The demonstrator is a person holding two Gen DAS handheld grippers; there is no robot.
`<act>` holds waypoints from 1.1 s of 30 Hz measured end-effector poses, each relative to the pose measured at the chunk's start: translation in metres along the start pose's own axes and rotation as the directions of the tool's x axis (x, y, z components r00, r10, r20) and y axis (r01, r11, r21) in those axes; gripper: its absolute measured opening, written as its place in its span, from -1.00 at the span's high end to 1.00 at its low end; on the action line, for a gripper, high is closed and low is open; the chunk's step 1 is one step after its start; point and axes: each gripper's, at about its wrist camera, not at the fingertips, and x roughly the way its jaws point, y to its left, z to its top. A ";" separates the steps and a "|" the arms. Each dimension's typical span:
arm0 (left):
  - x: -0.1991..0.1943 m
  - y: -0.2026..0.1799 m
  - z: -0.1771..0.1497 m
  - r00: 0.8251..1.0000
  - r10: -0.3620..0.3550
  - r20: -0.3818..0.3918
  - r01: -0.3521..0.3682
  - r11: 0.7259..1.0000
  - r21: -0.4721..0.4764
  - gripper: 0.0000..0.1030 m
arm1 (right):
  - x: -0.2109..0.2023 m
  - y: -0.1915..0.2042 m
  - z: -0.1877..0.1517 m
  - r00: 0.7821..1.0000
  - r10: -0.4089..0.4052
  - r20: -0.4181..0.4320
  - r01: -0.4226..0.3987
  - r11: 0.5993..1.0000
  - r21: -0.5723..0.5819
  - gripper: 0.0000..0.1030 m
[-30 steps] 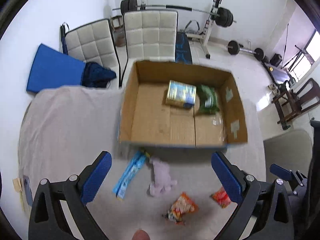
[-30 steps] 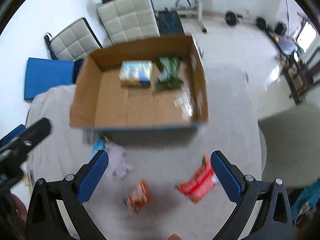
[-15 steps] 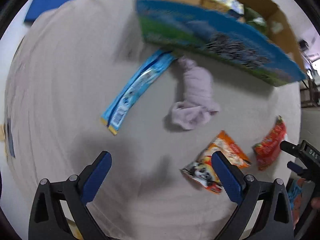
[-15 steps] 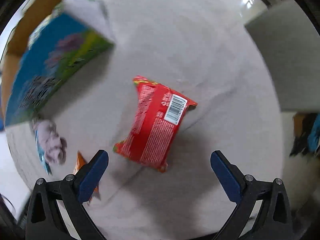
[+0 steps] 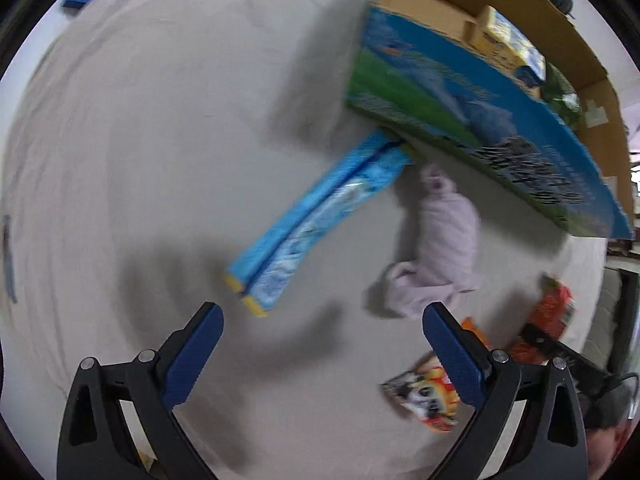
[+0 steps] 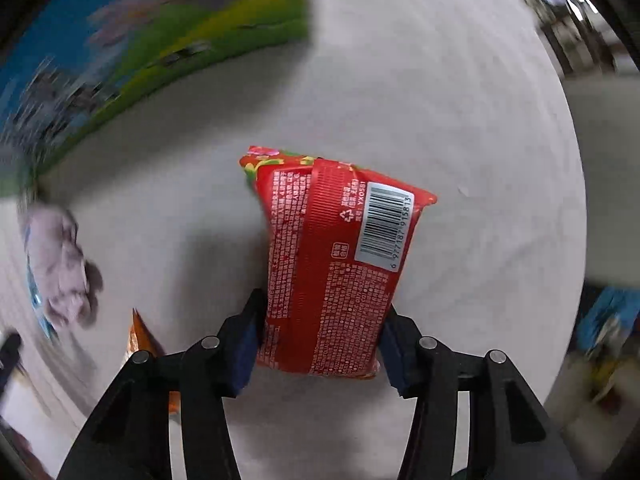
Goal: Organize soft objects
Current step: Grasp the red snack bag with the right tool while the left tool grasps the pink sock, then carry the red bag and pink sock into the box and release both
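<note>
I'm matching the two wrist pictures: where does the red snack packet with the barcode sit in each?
Left wrist: red snack packet at the far right edge, beyond the open left claw.
Right wrist: centre, squeezed in the right claw.
Shared landmark: crumpled lilac cloth.

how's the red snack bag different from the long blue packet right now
The red snack bag is short and puffy; the long blue packet is a thin flat strip. The red bag is clamped between the right gripper fingers, while the blue packet lies untouched ahead of the open left gripper. The red bag sits clear of the cardboard box; the blue packet's far end reaches the box's edge. Both are on the grey cloth, outside the box.
</note>
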 end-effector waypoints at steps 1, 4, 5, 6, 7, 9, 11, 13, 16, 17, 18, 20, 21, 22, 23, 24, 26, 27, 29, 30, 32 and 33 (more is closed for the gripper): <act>0.002 -0.007 0.003 1.000 -0.012 -0.005 0.012 1.000 0.008 -0.99 | -0.001 0.003 0.000 1.000 -0.005 0.004 0.005 1.000 -0.015 -0.04; 0.013 -0.034 0.013 0.998 -0.046 -0.034 0.048 0.998 0.039 -0.99 | 0.001 0.010 0.003 1.000 0.007 -0.017 -0.008 1.000 -0.024 -0.03; 0.018 -0.044 0.017 0.997 -0.059 -0.048 0.061 0.997 0.047 -0.99 | 0.000 0.012 0.005 1.000 0.011 -0.023 -0.012 1.000 -0.022 -0.03; 0.024 -0.052 0.021 0.996 -0.067 -0.062 0.070 0.996 0.055 -0.99 | 0.000 0.007 0.006 0.999 0.017 -0.027 -0.017 1.000 -0.020 -0.02; 0.030 -0.060 0.027 0.995 -0.063 -0.075 0.068 0.996 0.065 -0.99 | 0.000 0.008 0.010 0.999 0.023 -0.032 -0.023 1.000 -0.017 -0.02; 0.043 -0.075 0.031 0.994 -0.042 -0.098 0.052 0.994 0.100 -0.99 | -0.001 0.007 0.012 0.999 0.027 -0.045 -0.028 1.000 -0.015 -0.02; 0.052 -0.091 0.037 0.994 -0.016 -0.109 0.030 0.990 0.136 -0.92 | -0.003 0.005 0.017 0.998 0.028 -0.049 -0.029 0.999 -0.018 -0.01; 0.061 -0.099 0.038 0.993 0.011 -0.121 0.008 0.987 0.161 -0.62 | -0.004 0.006 0.021 0.998 0.026 -0.055 -0.028 0.999 -0.024 -0.01; 0.066 -0.104 0.035 0.994 0.044 -0.095 -0.026 0.983 0.182 0.02 | -0.004 0.000 0.027 0.998 0.027 -0.063 -0.029 0.999 -0.032 -0.01; 0.066 -0.105 0.031 0.994 0.047 -0.094 -0.029 0.982 0.188 0.13 | -0.005 0.003 0.031 0.997 0.029 -0.065 -0.032 0.999 -0.035 -0.01; 0.065 -0.104 0.028 0.995 0.045 -0.093 -0.027 0.982 0.188 0.28 | -0.002 0.002 0.029 0.997 0.031 -0.065 -0.034 0.999 -0.037 0.00; 0.064 -0.107 0.020 0.995 0.055 -0.083 -0.037 0.979 0.199 0.31 | -0.003 0.002 0.028 0.997 0.032 -0.065 -0.035 0.998 -0.045 0.01; 0.061 -0.106 0.015 0.995 0.063 -0.075 -0.047 0.978 0.203 0.32 | -0.004 0.002 0.027 0.997 0.034 -0.066 -0.038 0.998 -0.051 0.01; 0.059 -0.107 0.009 0.995 0.069 -0.068 -0.054 0.977 0.206 0.33 | -0.004 0.004 0.026 0.997 0.037 -0.065 -0.041 0.997 -0.058 0.02; 0.056 -0.108 0.002 0.996 0.069 -0.062 -0.055 0.977 0.205 0.35 | -0.005 0.005 0.026 0.997 0.039 -0.062 -0.043 0.997 -0.065 0.02; 0.052 -0.112 -0.004 0.996 0.066 -0.052 -0.054 0.978 0.202 0.35 | -0.008 0.005 0.024 0.997 0.040 -0.058 -0.044 0.996 -0.075 0.02; 0.041 -0.109 -0.015 0.998 0.057 -0.033 -0.049 0.978 0.201 0.36 | -0.014 0.007 0.021 0.998 0.046 -0.047 -0.051 0.994 -0.095 0.03; 0.036 -0.109 -0.022 0.998 0.052 -0.023 -0.047 0.978 0.201 0.36 | -0.018 0.008 0.020 0.998 0.050 -0.042 -0.055 0.993 -0.105 0.03; 0.020 -0.113 -0.035 0.999 0.043 0.010 -0.045 0.978 0.202 0.36 | -0.031 0.010 0.014 0.998 0.064 -0.026 -0.066 0.989 -0.128 0.03; 0.013 -0.114 -0.040 0.999 0.037 0.023 -0.041 0.978 0.203 0.36 | -0.038 0.011 0.012 0.997 0.068 -0.018 -0.070 0.988 -0.139 0.03; -0.008 -0.117 -0.049 0.998 0.022 0.055 -0.034 0.977 0.209 0.36 | -0.055 0.013 0.006 0.997 0.081 0.006 -0.079 0.983 -0.167 0.03; -0.017 -0.117 -0.050 0.998 0.017 0.068 -0.031 0.977 0.211 0.36 | -0.063 0.014 0.003 0.996 0.087 0.017 -0.082 0.980 -0.179 0.03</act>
